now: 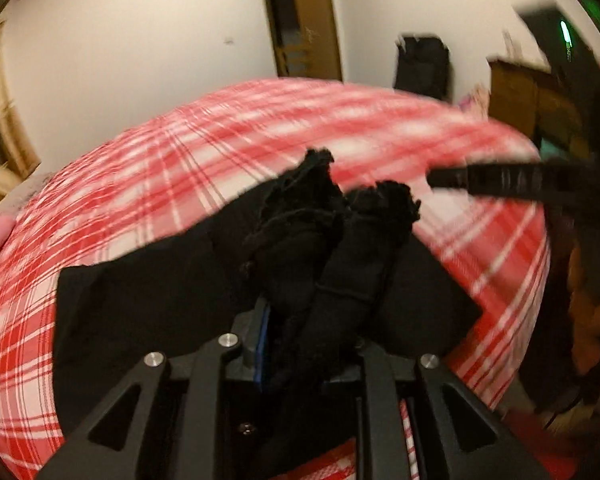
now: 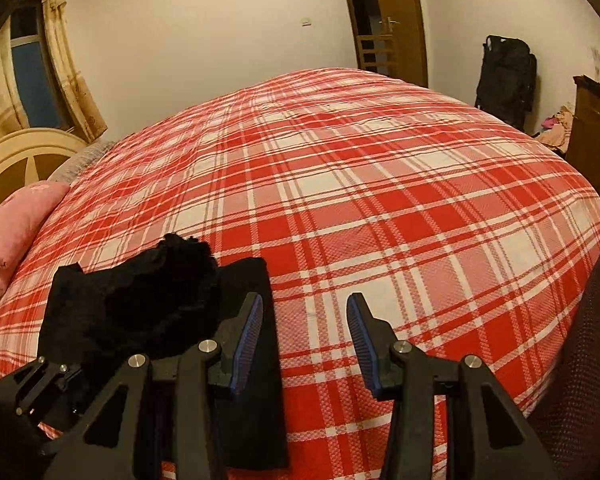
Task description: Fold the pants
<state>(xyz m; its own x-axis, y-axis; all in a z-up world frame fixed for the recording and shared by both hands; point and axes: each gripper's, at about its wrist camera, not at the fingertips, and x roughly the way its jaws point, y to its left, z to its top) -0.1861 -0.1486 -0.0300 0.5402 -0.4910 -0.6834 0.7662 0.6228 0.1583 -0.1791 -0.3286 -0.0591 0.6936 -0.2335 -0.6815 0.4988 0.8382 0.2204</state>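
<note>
The black pants (image 1: 148, 304) lie folded on the red and white plaid bed (image 1: 140, 168). My left gripper (image 1: 312, 312) is shut on a bunched part of the pants, which sticks up between its fingers. In the right wrist view the pants (image 2: 148, 300) lie at the near left of the bed (image 2: 380, 184), with the bunch raised. My right gripper (image 2: 304, 312) is open and empty, just right of the pants' edge, above the bedspread. One of its fingers (image 1: 500, 180) shows blurred at the right of the left wrist view.
A pink pillow (image 2: 16, 224) and a cream headboard (image 2: 16, 160) are at the left. A wooden door (image 2: 396, 20), a black bag (image 2: 504, 80) and a brown cabinet (image 2: 596, 136) stand beyond the bed. A person's dark clothing (image 2: 584, 360) is at the near right.
</note>
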